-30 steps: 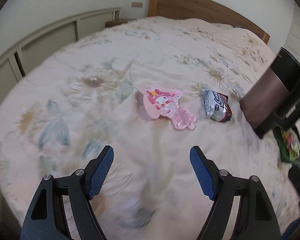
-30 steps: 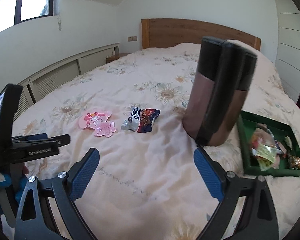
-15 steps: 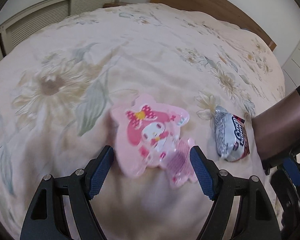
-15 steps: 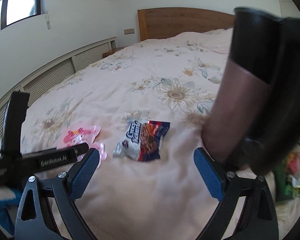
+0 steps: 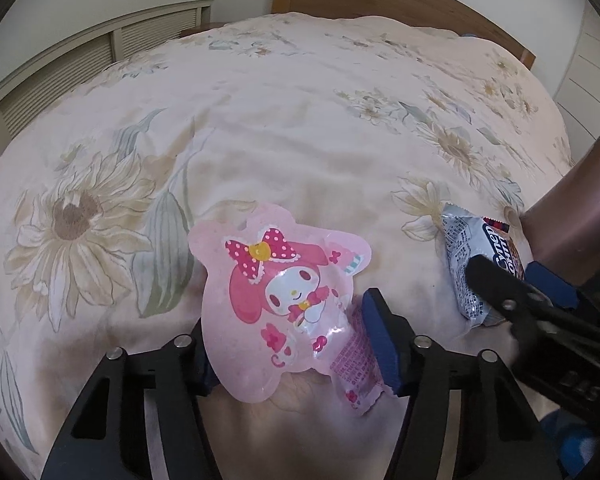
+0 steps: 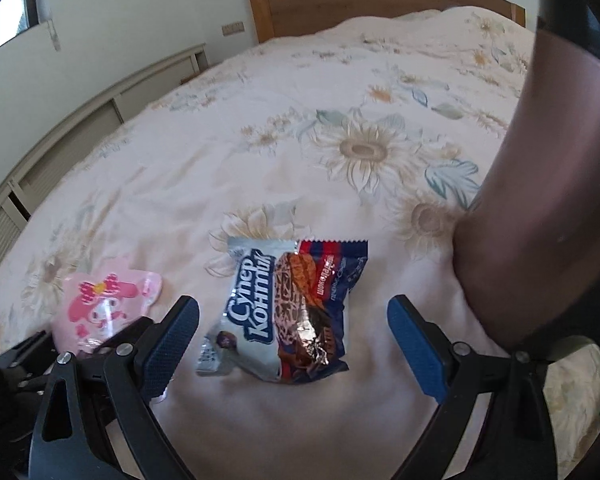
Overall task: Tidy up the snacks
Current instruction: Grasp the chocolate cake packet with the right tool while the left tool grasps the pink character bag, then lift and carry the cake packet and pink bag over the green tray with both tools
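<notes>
Lower centre of the left wrist view: flat pink character-shaped foil snack pouch (image 5: 284, 308) lying on the floral cream bedspread (image 5: 260, 128), straddled by the left gripper (image 5: 288, 344), blue pads having just been closing toward its lower half. Whether the pads already press the film, impossible to tell; the left pad hidden under the pouch edge.

Lower centre of the right wrist view: silver, blue and red crinkly plastic chocolate-snack wrapper (image 6: 288, 312) between the widely spread fingers of the right gripper (image 6: 294, 344), clear gaps either side, nothing held.

Likely light, thin and slippery, both packets; soft film prone to buckling and sliding on the yielding quilt. Best taken across the puffed body or a sealed edge, gently enough to spare brittle contents.

Right edge of both views: tall brown cylinder with a black upper part (image 6: 540, 200), standing just beside the wrapper. Contents not visible, purpose unclear. No tray or box for snacks in either view now.
</notes>
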